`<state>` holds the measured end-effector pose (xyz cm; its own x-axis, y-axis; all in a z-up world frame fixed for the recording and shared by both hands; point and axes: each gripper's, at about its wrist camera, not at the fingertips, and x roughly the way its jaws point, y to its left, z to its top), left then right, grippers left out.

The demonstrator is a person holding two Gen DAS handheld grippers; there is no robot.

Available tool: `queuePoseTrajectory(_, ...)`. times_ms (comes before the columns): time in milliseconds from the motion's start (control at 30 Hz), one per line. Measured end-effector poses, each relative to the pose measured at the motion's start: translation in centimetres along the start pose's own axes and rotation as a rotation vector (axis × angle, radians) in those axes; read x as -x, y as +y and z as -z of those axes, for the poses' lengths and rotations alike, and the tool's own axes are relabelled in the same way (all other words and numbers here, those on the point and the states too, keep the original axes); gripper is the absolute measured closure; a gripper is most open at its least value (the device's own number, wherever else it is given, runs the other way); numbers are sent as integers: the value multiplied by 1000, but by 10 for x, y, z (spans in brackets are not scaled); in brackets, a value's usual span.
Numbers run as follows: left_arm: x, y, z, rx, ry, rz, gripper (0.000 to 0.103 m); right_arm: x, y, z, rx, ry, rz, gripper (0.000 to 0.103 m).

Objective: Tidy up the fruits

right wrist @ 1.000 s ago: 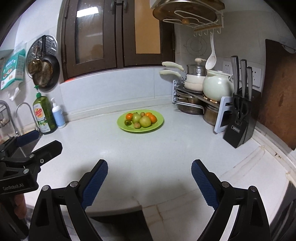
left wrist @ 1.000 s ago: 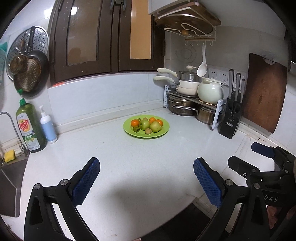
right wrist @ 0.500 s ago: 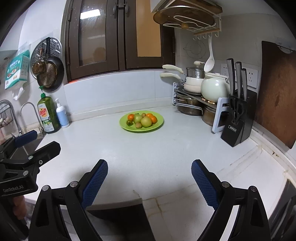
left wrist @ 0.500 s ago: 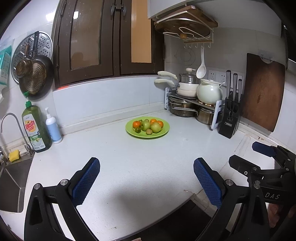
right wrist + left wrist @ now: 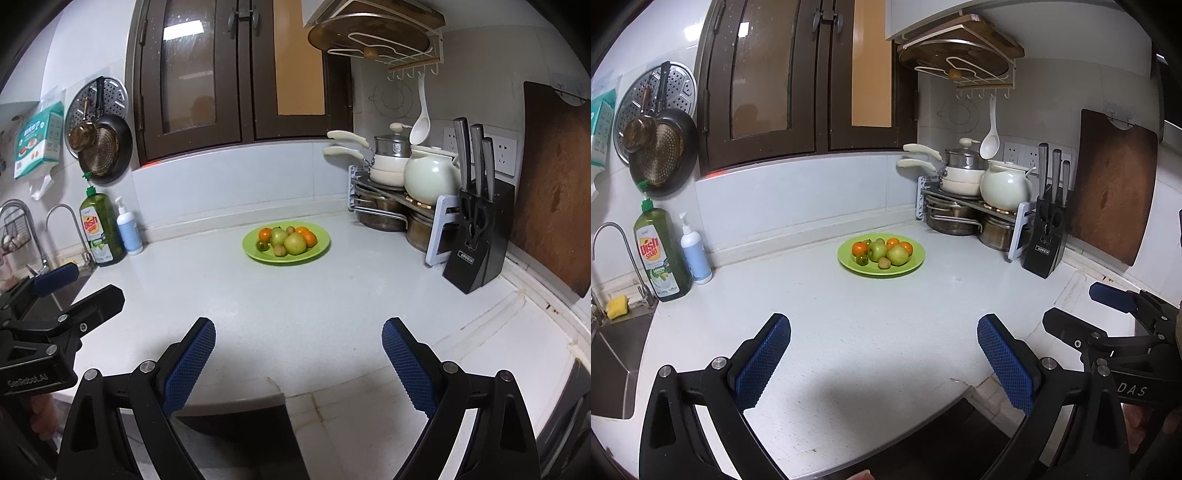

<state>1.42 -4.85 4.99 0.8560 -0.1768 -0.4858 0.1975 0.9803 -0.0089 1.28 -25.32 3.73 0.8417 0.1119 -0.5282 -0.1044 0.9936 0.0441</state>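
fruits (image 5: 882, 253) sit piled on green plate (image 5: 912, 266); left gripper (image 5: 882, 332) and right gripper (image 5: 298, 334), both wide and empty, have backed away, plate unchanged.

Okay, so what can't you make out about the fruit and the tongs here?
- Green plate, both views: fruits at the back are hidden by the apples in front, so no exact count.
- Small dark-green fruit: too small to identify.
- Right tongs in the left view: cut off by the frame edge.
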Motion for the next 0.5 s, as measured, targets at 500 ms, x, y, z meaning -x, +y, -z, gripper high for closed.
queuePoseTrajectory(500, -3, -7, -1, -5, 8, -11, 0, -1, -3, 1, -2, 6, 8, 11)
